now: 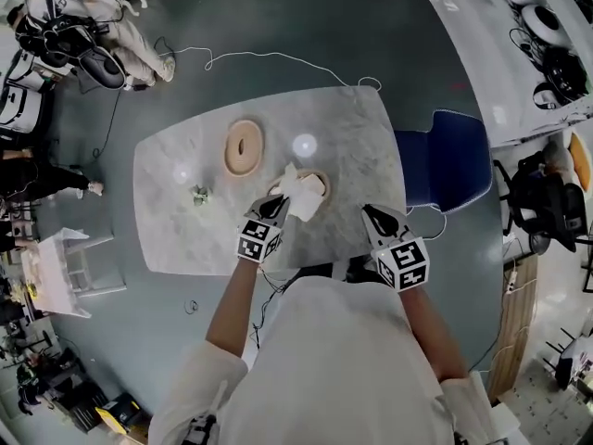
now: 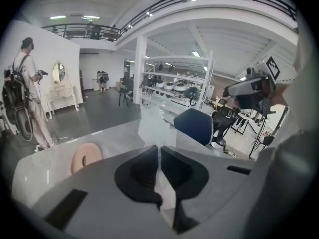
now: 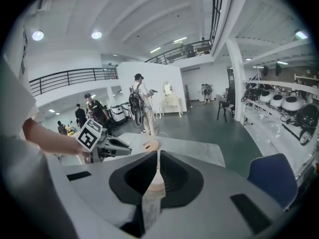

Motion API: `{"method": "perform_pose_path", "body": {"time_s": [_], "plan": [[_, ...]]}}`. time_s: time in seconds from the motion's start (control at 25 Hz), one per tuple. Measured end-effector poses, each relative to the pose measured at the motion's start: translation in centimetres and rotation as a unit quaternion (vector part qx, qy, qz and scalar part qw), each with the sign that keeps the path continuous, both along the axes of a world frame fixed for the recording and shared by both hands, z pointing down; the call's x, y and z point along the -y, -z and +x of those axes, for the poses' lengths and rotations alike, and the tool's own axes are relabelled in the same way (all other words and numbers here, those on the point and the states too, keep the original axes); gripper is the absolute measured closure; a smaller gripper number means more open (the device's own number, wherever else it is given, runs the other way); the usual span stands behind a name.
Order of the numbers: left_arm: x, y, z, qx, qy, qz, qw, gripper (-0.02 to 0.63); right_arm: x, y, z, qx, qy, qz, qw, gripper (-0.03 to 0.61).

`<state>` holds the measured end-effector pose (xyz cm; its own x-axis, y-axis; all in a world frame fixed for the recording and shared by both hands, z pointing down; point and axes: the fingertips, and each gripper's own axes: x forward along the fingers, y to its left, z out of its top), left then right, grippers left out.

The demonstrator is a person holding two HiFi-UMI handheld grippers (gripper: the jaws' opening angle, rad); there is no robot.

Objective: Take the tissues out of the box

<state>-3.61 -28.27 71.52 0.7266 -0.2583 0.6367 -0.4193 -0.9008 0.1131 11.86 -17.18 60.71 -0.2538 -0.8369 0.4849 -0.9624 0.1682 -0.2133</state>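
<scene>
left gripper pinching a tissue over its box

both forearms reach forward over the near edge of the marble table (image 1: 176, 239). the left gripper (image 1: 276, 206) has its jaws nearly closed on a white tissue (image 1: 301, 193), held just above the round tan tissue box (image 1: 322, 180). the right gripper (image 1: 372, 213) hovers beside it, jaws together and empty. a second tan oval box (image 1: 244, 147) sits farther back.

Tissue box (image 1: 323, 182) at centre of table (image 1: 167, 239) mostly hidden under tissue (image 1: 298, 193). Small greenish thing (image 1: 199, 195) on table's left part, too small to tell. Table's near edge hidden behind person's shirt (image 1: 334, 360). Blue chair (image 1: 445, 160) partly hidden behind table's right edge.
</scene>
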Motion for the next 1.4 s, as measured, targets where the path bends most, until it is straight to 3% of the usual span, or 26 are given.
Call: {"method": "perform_pose_path", "body": {"time_s": [0.28, 0.56, 1.0, 1.16, 1.4], "plan": [[-1.0, 6.1, -0.5, -0.049, 0.057, 0.035, 0.9966, 0.589, 0.2, 1.9, 1.1, 0.007, 0.013, 0.023, 1.0, 0.537], [-1.7, 14.0, -2.0, -0.108, 0.1, 0.061, 0.9872, 0.589, 2.1, 6.4, 1.1, 0.006, 0.036, 0.065, 0.997, 0.537], [-2.8, 25.1, -5.9, -0.201, 0.181, 0.137, 0.9531, 0.589, 3.4, 14.2, -0.2, 0.007, 0.077, 0.143, 0.987, 0.537], [-3.3, 28.0, -7.1, -0.219, 0.201, 0.166, 0.9403, 0.589, 3.7, 16.1, -0.2, -0.01, 0.094, 0.165, 0.982, 0.537], [-4.1, 30.4, -8.6, -0.228, 0.221, 0.189, 0.9292, 0.589, 3.5, 17.6, -0.2, -0.027, 0.108, 0.186, 0.976, 0.537]]}}
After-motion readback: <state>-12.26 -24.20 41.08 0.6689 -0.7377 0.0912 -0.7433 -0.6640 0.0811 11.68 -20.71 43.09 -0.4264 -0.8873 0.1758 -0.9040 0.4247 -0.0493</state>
